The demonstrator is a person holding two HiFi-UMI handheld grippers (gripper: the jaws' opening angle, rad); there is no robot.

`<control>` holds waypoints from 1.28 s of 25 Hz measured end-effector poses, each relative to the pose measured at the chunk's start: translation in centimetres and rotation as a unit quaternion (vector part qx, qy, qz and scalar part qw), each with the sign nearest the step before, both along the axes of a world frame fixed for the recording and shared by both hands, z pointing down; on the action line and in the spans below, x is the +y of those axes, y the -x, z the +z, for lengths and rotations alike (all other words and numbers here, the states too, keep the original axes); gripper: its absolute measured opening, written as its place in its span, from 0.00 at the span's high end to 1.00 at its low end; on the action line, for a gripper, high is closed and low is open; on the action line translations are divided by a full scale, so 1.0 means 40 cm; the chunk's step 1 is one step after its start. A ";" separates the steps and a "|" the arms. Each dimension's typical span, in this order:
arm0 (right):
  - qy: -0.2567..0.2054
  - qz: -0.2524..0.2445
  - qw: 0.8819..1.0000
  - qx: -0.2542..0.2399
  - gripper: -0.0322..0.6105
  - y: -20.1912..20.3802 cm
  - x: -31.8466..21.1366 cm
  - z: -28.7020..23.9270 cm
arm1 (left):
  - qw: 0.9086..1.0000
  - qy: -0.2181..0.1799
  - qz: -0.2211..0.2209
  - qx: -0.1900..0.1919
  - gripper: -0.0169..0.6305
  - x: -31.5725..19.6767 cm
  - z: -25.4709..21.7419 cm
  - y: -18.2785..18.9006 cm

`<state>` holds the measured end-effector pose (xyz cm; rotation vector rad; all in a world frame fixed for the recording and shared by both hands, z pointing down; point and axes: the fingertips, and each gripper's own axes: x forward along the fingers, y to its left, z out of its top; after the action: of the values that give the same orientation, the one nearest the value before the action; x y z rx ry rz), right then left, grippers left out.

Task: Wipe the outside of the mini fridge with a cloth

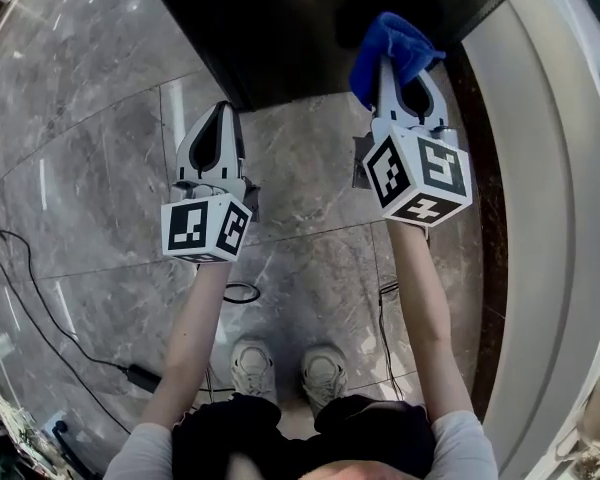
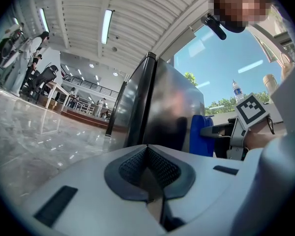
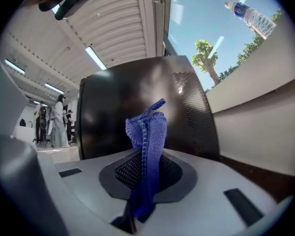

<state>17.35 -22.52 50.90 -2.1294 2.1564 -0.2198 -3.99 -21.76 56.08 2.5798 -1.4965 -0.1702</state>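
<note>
Person's shoes (image 1: 280, 368) on the grey marble floor (image 1: 90, 148), left tool (image 1: 221, 110) pressed together with nothing between its jaws, right tool (image 1: 400, 68) clamped on a bunched blue cloth (image 1: 392, 40), cloth held close to the black mini fridge (image 1: 280, 18) ahead.

The head view looks steeply down, the mini fridge (image 1: 310, 18) at 12 o'clock. Both gripper views sit low, facing that fridge closely — the left one catches the right gripper (image 2: 214, 132) at 3 o'clock.
</note>
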 end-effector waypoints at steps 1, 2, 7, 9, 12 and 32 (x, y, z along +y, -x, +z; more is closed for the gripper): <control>0.003 -0.017 1.000 -0.003 0.84 0.044 -0.005 0.009 | 1.000 -0.001 -0.003 0.002 0.97 -0.004 -0.001 0.014; 0.006 -0.033 0.999 -0.006 0.84 0.089 -0.008 0.017 | 1.000 -0.002 -0.006 0.003 0.97 -0.008 -0.004 0.028; 0.022 -0.114 0.993 -0.003 0.84 0.320 -0.023 0.073 | 0.999 -0.001 -0.032 0.017 0.97 -0.025 -0.002 0.111; 0.026 -0.141 0.990 -0.002 0.84 0.397 -0.031 0.091 | 0.999 0.004 -0.039 0.019 0.97 -0.030 0.008 0.138; 0.031 -0.168 0.985 0.010 0.84 0.483 -0.053 0.108 | 0.999 0.008 -0.049 0.016 0.97 -0.032 0.017 0.172; 0.045 -0.085 0.995 0.014 0.84 0.256 -0.085 0.152 | 0.999 0.030 -0.034 0.029 0.97 -0.038 0.071 0.103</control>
<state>7.10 -25.93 56.96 -2.0051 2.3894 -0.3084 -8.10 -23.27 58.94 2.4580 -1.5465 -0.2028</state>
